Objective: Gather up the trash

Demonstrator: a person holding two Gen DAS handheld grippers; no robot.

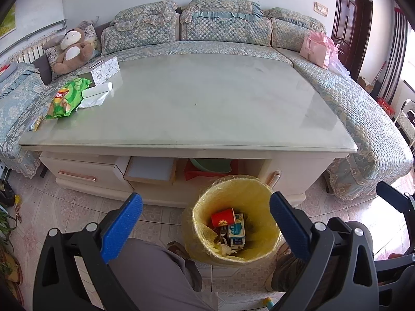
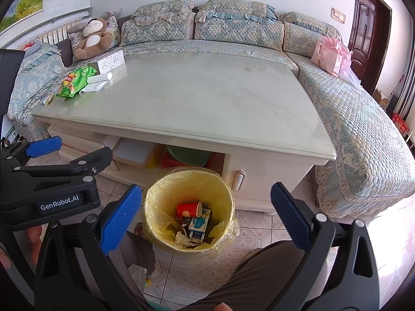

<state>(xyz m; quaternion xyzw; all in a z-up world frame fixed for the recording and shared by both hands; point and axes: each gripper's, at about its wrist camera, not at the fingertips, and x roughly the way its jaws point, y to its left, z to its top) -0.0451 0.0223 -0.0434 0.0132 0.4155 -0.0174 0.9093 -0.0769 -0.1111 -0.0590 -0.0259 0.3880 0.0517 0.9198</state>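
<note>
Jaws of both grippers wide apart and empty above the yellow-lined trash bin (image 1: pixel 234 223), red cup (image 2: pixel 188 209) inside

A: What do the tools look like?
B: Each gripper (image 1: pixel 206 226) is black plastic with silver screws and blue ribbed pads (image 1: pixel 122 229); one (image 2: pixel 206 219) reads "GenRobot.AI" in white at nine o'clock.
A: Clothing?
B: Grey trousers (image 1: pixel 153 272), brown shoes (image 1: pixel 193 272).

My right gripper (image 2: pixel 206 216) hangs wide apart and empty over the yellow-lined bin (image 2: pixel 155 194), where a red cup (image 2: pixel 188 209) and small cartons (image 2: pixel 198 226) lie. My left gripper (image 2: pixel 44 146) sits beside it. A green chip bag (image 2: pixel 76 81) rests on the table (image 2: pixel 207 98).
</note>
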